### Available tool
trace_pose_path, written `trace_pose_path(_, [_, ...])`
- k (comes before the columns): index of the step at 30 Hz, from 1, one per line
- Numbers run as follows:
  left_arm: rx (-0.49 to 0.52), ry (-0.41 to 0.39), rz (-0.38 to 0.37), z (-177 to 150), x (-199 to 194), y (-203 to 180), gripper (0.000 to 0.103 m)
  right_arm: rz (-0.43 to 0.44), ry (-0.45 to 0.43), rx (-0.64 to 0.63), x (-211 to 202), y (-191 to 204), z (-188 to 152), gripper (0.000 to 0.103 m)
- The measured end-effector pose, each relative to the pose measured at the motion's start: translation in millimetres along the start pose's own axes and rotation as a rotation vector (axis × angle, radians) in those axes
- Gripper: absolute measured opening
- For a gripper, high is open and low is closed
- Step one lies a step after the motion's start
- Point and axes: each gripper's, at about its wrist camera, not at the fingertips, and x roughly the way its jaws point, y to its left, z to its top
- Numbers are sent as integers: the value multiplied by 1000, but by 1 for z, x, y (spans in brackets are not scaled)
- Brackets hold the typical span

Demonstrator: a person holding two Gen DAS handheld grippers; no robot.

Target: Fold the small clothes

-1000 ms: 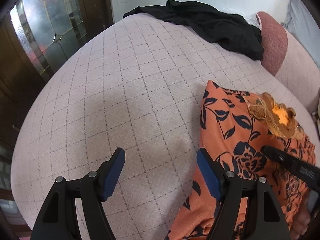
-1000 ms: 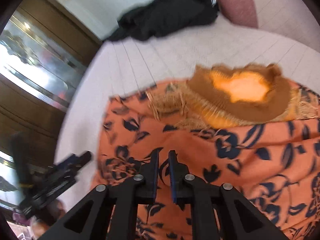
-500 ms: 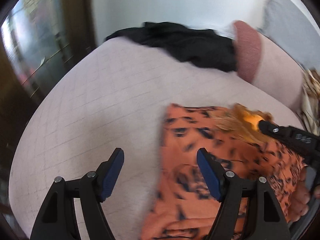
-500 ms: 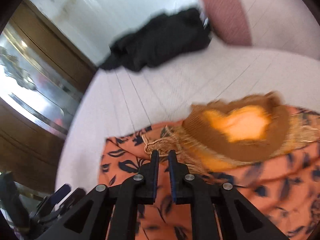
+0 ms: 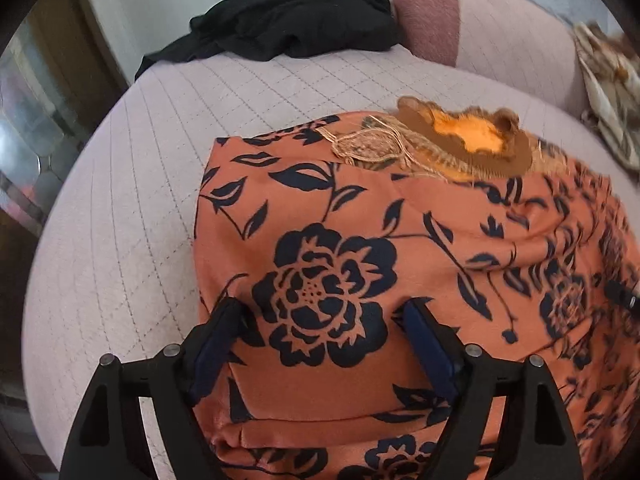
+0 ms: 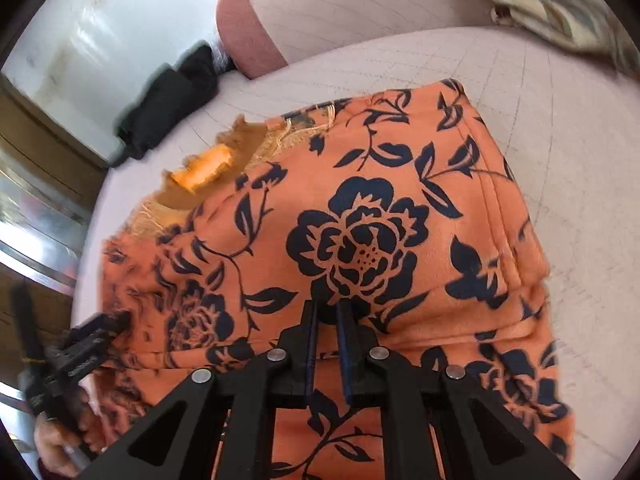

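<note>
An orange garment (image 5: 320,208) with dark blue flowers lies flat on the pink quilted surface (image 5: 120,200), its brown embroidered neckline (image 5: 468,144) at the far end. My left gripper (image 5: 322,304) hovers over the garment's near left part. Its jaws are opening wide either side of a large printed flower, and the pads do not press on the cloth. My right gripper (image 6: 327,305) is shut with nothing between its fingers, pointing down at the garment (image 6: 360,200) near its right side. The right wrist view also shows the left gripper (image 6: 96,332) at the garment's left edge, held by a hand.
A black garment (image 5: 288,24) lies crumpled at the far edge beside a dark pink cushion (image 5: 424,8). A beige patterned cloth (image 5: 608,80) lies at the far right. A wooden door with glass panes (image 5: 24,120) stands to the left. Bare quilt (image 6: 580,160) lies right of the garment.
The left gripper moved from over bare quilt to over the garment, and its jaws stand a little wider. The right gripper swept toward the garment's right side, still shut.
</note>
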Motion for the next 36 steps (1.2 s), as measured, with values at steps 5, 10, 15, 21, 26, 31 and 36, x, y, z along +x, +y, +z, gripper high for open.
trace_pose_path(5, [-38,-67,-11,7,-15,6,85,71,-66,67,-10,-20,-1,12])
trace_pose_path(10, [36,-64,-29,11,-8,-26,85,-28,-166,82,-37,-28,19,12])
trace_pose_path(15, [92,-45,38,5,5,-49,87,-58,-43,134,-13,-56,29,12])
trace_pose_path(21, [69,-124,-7,6,-12,-57,87,-25,-148,115,-31,-56,53,12])
trace_pose_path(26, [138,-79,34,0,8,-75,88,-73,-85,113,1,-71,57,13])
trace_pose_path(31, [92,-49,-2,2,3,-63,88,-32,-47,145,-21,-74,51,13])
trace_pose_path(36, [35,-18,-19,-11,-1,-50,88,-44,14,93,-23,-61,29,13])
